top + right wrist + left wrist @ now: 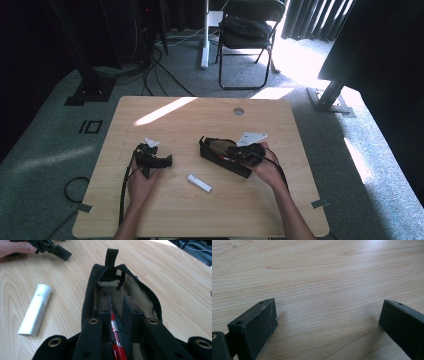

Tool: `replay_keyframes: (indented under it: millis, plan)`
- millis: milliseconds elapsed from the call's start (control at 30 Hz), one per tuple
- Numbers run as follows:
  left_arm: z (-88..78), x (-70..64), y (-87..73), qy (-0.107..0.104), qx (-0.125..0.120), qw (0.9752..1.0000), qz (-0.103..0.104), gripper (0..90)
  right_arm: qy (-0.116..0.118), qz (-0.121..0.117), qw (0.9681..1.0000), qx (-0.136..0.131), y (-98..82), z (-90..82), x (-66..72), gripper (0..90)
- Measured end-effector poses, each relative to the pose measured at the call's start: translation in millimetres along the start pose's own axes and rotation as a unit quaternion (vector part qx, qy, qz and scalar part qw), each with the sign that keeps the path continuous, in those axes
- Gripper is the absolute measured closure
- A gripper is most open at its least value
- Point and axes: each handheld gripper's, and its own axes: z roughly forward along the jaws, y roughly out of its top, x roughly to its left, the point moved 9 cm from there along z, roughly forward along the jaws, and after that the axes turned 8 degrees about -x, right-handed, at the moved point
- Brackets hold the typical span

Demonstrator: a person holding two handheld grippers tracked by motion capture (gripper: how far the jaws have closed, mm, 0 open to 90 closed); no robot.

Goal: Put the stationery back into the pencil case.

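The right tool [116, 307] is nearly closed, its two black jaws pinching a red pen [117, 340] inside an open black pouch [90, 292]; the left tool [159, 161] rests wide open on bare wood, holding nothing. Both sit on a light wooden counter [165, 107] over grey carpet, one folding chair [247, 30] beyond. One white tube [35, 313] lies just left of the right tool, beside the one pouch.

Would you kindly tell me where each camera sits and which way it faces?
High view: above the table, looking forward and down; both forearms enter below.
Left gripper view: rides the left gripper, facing bare wood between open jaws.
Right gripper view: rides the right gripper, facing the open pouch, jaws on a red pen.
Shared: white tube.
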Motion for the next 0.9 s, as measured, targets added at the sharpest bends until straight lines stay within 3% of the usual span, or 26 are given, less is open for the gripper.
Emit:
replay_keyframes:
  millis: [400, 900]
  plan:
    - [0.0, 0.0, 0.0, 0.000, 0.000, 1.0000, 0.000, 2.0, -0.008, -0.010, 0.9998, -0.015, 15.3, -9.9, 15.6, 70.8]
    - [0.0, 0.0, 0.0, 0.000, 0.000, 1.0000, 0.000, 2.0, -0.007, -0.013, 0.9995, -0.027, 27.5, -10.4, 35.9, 66.4]
